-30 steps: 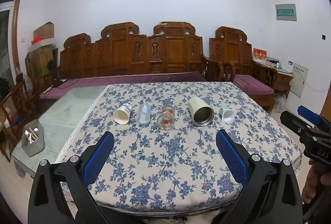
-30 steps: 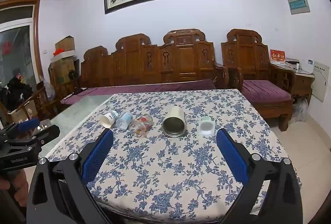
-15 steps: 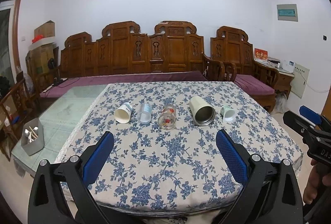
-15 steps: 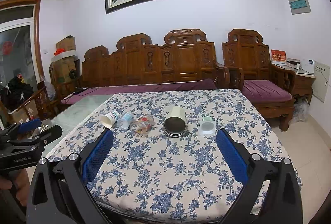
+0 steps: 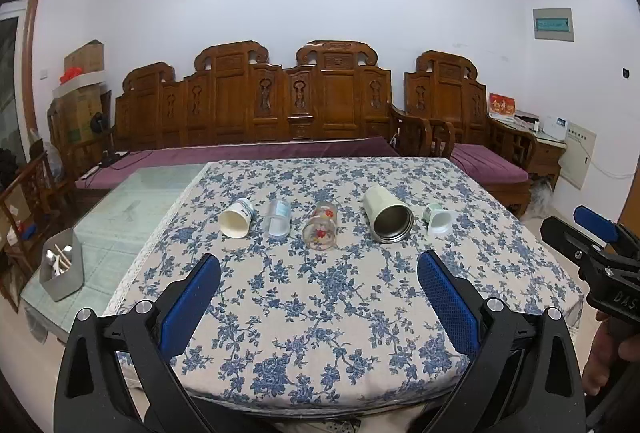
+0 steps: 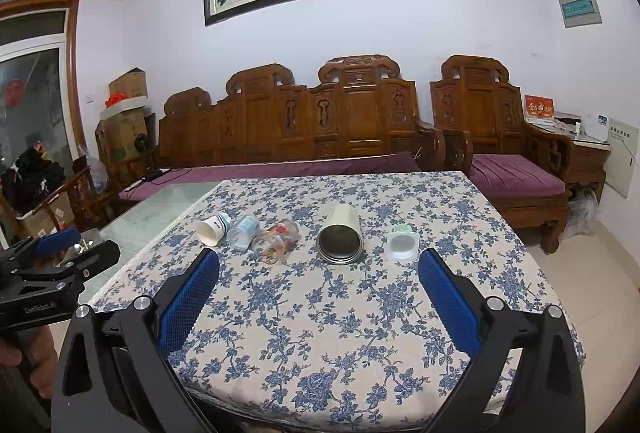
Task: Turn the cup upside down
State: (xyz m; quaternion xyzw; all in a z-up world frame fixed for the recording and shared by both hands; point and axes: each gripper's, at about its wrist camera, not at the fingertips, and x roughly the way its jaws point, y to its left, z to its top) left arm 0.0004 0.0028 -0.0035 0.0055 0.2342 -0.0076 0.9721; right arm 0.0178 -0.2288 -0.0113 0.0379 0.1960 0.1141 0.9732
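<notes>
Cups lie on their sides in a row across the middle of the frame on the table (image 5: pixel 320 313): paper cup (image 5: pixel 236 219), clear cup (image 5: pixel 278 219), glass (image 5: pixel 320 229), steel cup (image 5: pixel 387 215), small cup (image 5: pixel 438 219). Left gripper (image 5: pixel 318 301) and right gripper (image 6: pixel 318 299) hang at the near edge, jaws spread wide, holding nothing. Approach looks like the step in hand (no cup touched yet); next, close on one cup and turn it mouth-down.
</notes>
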